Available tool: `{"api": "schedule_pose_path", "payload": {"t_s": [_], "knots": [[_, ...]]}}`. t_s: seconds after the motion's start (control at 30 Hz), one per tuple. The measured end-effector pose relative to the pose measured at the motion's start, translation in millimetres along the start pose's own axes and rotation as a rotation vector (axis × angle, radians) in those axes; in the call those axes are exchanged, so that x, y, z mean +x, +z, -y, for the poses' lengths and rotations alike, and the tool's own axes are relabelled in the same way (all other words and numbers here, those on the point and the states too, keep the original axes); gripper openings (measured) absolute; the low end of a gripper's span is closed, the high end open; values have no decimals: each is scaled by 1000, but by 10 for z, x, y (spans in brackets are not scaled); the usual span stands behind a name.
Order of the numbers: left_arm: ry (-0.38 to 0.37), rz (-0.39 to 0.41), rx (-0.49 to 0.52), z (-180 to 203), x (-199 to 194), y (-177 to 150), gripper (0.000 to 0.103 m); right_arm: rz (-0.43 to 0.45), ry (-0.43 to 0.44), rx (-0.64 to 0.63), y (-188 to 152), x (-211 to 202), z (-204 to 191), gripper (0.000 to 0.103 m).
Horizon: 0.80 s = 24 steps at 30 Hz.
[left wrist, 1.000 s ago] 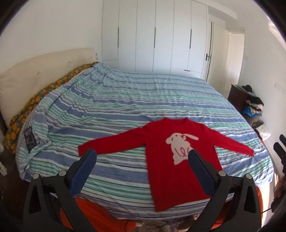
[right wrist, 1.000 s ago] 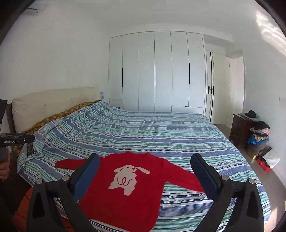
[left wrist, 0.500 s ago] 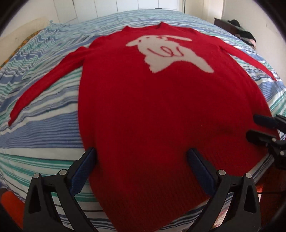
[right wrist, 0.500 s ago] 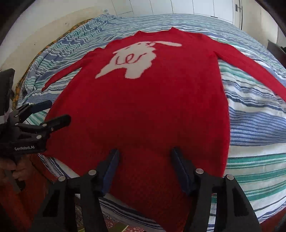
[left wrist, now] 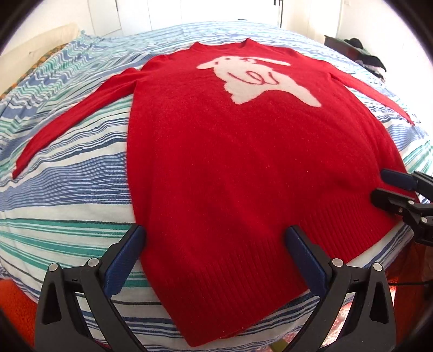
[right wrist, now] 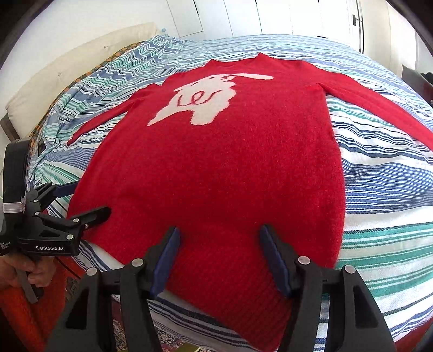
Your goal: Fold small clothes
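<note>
A red sweater (left wrist: 243, 149) with a white rabbit on the chest lies flat and face up on the striped bed cover (left wrist: 67, 189), sleeves spread, ribbed hem toward me. My left gripper (left wrist: 215, 238) stands wide open over the hem's left corner, one finger just off the sweater's left edge. My right gripper (right wrist: 219, 235) sits at the hem's right part with its jaws about half apart and opening slightly; flat hem cloth lies between them, not pinched. Each gripper shows in the other's view: the right gripper (left wrist: 381, 184) and the left gripper (right wrist: 86, 199), held by a hand (right wrist: 27, 273).
The bed's near edge drops off just below the hem. A cream headboard cushion (right wrist: 67, 81) is at the far left, white wardrobe doors (right wrist: 270, 16) behind the bed, and a dark nightstand with piled clothes (left wrist: 360, 48) at the far right.
Both grippers came down from a high view of the room to the sweater's hem. The right jaws narrowed from wide to about half. Over the last half second almost nothing moved.
</note>
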State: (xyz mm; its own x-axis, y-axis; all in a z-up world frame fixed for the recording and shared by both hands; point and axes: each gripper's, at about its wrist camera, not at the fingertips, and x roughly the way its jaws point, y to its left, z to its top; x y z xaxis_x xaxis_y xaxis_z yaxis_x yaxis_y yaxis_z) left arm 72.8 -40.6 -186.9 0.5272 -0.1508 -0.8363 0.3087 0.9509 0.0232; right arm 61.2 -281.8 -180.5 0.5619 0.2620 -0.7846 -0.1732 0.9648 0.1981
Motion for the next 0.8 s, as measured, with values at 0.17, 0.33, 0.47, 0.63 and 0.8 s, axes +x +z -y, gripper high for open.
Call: {"api": "schedule_pose_path", "payload": {"t_s": [0.17, 0.33, 0.47, 0.63, 0.8], "knots": [[-3, 0, 1, -4, 13, 7, 103, 0, -2, -2, -5, -3, -14, 64], [-3, 0, 1, -7, 15, 6, 103, 1, -4, -3, -7, -2, -19, 64], [-3, 1, 1, -7, 13, 3, 103, 1, -5, -3, -8, -1, -24, 64], [-2, 0, 4, 3, 23, 13, 103, 2, -8, -5, -7, 3, -34, 64], [-1, 2, 6, 8, 22, 10, 103, 3, -8, -4, -7, 2, -35, 64]]}}
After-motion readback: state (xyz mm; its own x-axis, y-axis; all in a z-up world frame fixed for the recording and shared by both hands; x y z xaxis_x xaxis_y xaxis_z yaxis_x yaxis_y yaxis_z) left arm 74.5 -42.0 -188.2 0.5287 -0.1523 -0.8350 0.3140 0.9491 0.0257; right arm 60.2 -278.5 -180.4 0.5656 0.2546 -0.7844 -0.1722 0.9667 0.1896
